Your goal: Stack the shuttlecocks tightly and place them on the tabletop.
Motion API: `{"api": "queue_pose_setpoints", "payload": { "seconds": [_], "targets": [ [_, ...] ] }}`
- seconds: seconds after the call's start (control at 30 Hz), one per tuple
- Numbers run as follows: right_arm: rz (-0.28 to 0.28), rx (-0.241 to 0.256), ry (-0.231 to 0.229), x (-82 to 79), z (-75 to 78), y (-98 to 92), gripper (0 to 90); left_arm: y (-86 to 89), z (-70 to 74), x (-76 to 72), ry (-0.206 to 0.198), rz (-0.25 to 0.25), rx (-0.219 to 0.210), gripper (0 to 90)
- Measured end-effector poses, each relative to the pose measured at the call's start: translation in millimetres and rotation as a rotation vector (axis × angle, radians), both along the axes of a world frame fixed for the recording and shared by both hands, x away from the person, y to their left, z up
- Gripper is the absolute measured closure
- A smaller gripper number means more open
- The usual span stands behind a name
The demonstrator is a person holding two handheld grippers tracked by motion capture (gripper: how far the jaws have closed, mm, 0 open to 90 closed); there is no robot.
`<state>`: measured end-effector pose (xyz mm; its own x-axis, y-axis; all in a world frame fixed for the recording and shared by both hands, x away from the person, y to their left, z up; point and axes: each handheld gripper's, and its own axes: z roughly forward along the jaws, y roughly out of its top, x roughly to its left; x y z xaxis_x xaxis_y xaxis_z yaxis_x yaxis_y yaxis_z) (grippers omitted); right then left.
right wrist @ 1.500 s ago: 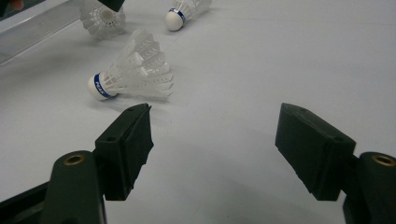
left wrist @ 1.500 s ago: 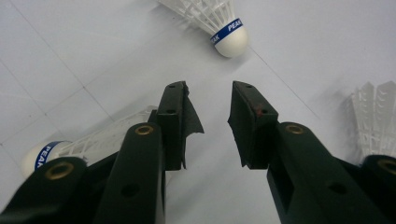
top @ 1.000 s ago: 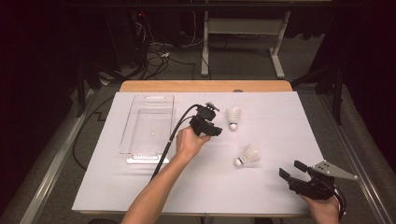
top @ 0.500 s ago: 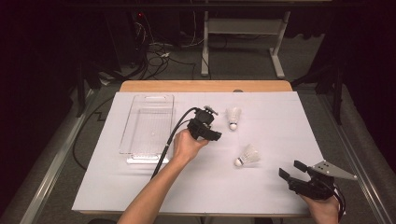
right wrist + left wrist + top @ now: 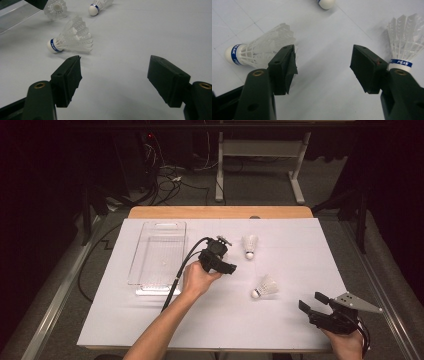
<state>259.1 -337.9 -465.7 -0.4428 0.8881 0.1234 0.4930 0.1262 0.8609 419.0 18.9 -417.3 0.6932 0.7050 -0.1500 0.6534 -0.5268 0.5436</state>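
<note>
Three white feather shuttlecocks are on the white table sheet. In the high view one shuttlecock (image 5: 249,245) lies at centre back and another (image 5: 265,286) lies nearer, cork to the left. My left gripper (image 5: 226,265) hovers just left of them, open. In the left gripper view its jaws (image 5: 323,67) stand wide with bare sheet between them, a lying shuttlecock (image 5: 259,52) behind the left jaw, an upright one (image 5: 404,40) behind the right jaw. My right gripper (image 5: 311,301) rests open at the near right. Its jaws (image 5: 115,75) are empty, with a shuttlecock (image 5: 71,37) lying beyond them.
A clear plastic tray (image 5: 145,285) sits left of the left hand, its inside bare. The left gripper's black cable (image 5: 177,275) trails over the tray's right edge. The table's wooden back edge (image 5: 220,212) lies beyond the sheet. Table legs and cables stand on the floor behind.
The left hand and its gripper have shifted slightly nearer and lower over the sheet. The right gripper and the shuttlecocks have stayed put.
</note>
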Motion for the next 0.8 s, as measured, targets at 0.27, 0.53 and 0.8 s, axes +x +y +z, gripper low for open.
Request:
{"api": "queue_pose_setpoints", "payload": {
  "seconds": [0.27, 0.53, 0.8],
  "targets": [
    [0.001, 0.002, 0.0, 0.5, -0.3, -0.1, 27.5, 0.3, -1.4, -5.1, 0.0, -0.007, -0.003, 36.4],
    [0.001, 0.001, -0.002, 0.8, -0.4, -0.3, 27.5, 5.0, -1.6, -11.3, -0.011, -0.008, -0.018, 35.0],
    [0.001, -0.003, 0.001, 0.7, -0.4, 0.0, 27.5, 8.6, -0.5, -16.1, -0.015, -0.01, -0.026, 33.3]
  ]
}}
